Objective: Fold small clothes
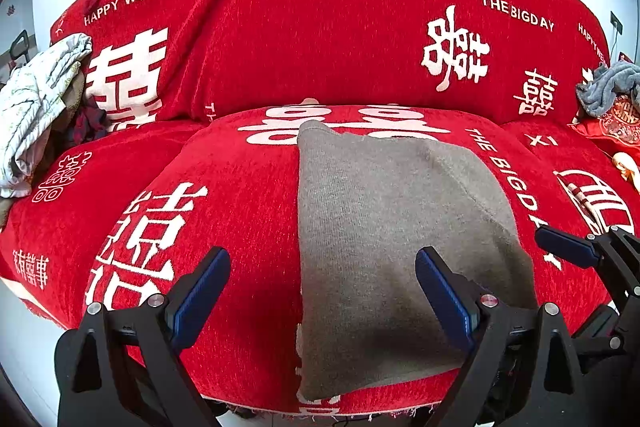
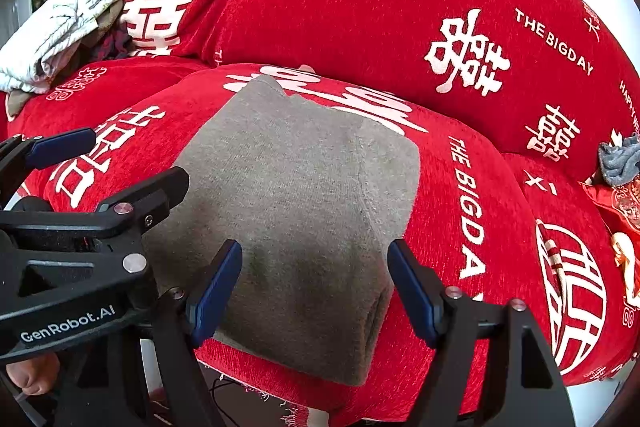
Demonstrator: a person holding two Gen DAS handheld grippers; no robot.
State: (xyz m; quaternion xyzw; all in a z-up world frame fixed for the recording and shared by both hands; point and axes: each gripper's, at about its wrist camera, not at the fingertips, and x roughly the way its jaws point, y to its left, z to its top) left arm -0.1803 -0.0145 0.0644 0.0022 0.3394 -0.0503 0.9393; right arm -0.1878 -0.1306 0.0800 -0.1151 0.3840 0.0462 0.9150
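A grey knitted garment lies folded flat on the middle seat cushion of a red sofa. My left gripper hovers open over its near left edge, nothing between the blue pads. My right gripper is open above the garment's near right corner, pads apart from the cloth. In the left wrist view the right gripper's fingers show at the right edge; in the right wrist view the left gripper's fingers show at the left.
The sofa cover is red with white characters. A pile of white and dark clothes sits on the left seat. A grey cloth and red cushions lie at the right. A hand holds the left gripper.
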